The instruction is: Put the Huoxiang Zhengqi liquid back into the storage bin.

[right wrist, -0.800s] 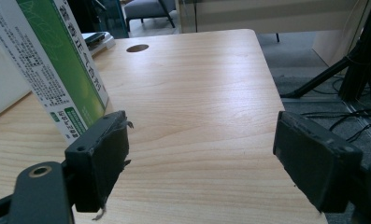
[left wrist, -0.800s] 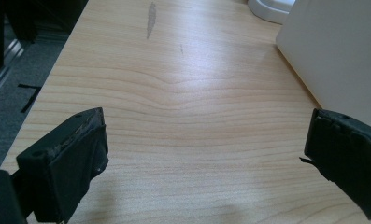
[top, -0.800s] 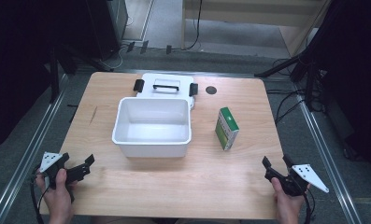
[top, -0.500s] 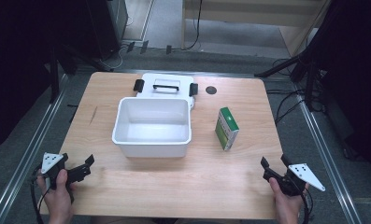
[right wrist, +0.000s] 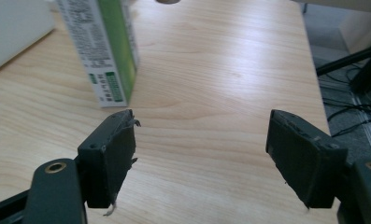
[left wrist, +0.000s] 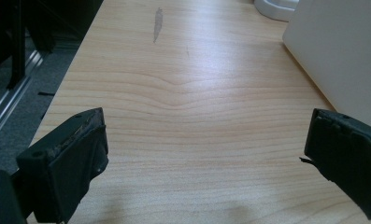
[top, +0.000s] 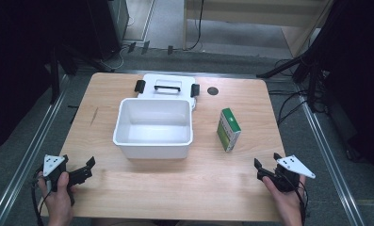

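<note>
So we've got the white bin (top: 153,127) sitting in the middle of the wooden counter (top: 175,188), and it's got nothing in it, just bare white walls and floor. Right behind the bin, touching its far edge, lies its white lid (top: 167,86) with a black handle and black clips on either side. A green and white carton (top: 228,129) stands upright just to the right of the bin, not touching it. A small dark round spot (top: 213,91) sits on the counter beyond the carton, beside the lid.

Our left gripper (top: 83,168) is near the front left of the bin, fingers spread wide over bare wood. Our right gripper (top: 265,165) is in front of the carton, well to the bin's right, fingers wide apart too with nothing between them.
</note>
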A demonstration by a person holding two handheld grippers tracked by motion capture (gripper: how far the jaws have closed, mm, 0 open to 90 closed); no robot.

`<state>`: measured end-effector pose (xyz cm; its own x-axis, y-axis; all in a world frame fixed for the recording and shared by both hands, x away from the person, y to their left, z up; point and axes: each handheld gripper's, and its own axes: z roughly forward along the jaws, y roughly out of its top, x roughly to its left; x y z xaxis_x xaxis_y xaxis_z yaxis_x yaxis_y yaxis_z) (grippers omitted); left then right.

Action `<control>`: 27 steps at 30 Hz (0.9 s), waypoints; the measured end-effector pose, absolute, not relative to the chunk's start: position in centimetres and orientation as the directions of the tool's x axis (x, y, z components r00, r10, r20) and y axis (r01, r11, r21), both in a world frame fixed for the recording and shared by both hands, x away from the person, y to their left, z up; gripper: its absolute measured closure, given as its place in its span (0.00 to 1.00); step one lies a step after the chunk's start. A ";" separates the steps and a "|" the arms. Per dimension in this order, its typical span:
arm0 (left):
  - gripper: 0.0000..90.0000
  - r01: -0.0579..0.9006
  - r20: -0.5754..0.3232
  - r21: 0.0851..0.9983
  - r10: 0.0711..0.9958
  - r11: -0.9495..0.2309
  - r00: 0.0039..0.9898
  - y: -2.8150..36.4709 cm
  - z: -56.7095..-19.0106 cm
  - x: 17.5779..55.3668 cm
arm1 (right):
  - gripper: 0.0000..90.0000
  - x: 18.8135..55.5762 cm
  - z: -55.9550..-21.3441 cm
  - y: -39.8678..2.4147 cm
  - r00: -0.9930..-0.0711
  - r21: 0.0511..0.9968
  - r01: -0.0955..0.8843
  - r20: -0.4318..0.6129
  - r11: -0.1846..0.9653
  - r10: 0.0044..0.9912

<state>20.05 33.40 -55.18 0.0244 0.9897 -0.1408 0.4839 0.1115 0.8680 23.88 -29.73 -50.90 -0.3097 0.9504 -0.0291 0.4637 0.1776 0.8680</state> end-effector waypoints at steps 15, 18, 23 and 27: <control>0.01 0.483 -0.136 0.868 0.991 0.113 0.013 33.3 -55.2 20.0 | 0.28 26.2 -47.6 -27.3 -0.412 0.710 0.595 -0.131 0.375 0.902; 0.01 0.480 -0.141 0.869 0.990 0.117 0.014 33.4 -55.2 20.0 | 0.26 27.0 -47.1 -26.8 -0.428 0.665 0.628 -0.139 0.405 0.893; 0.01 0.483 -0.143 0.868 0.990 0.117 0.017 33.3 -55.2 20.0 | 0.25 28.4 -46.7 -25.6 -0.440 0.557 0.701 -0.153 0.446 0.885; 0.01 0.484 -0.142 0.867 0.990 0.116 0.017 33.3 -55.2 20.0 | 0.24 29.2 -46.4 -25.1 -0.451 0.498 0.745 -0.114 0.443 0.885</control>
<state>20.05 33.34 -55.20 0.0169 0.9897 -0.1419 0.4842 0.1161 0.8672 29.24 -25.11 -46.43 -0.4506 0.8855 -0.1136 0.7451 0.4431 0.4985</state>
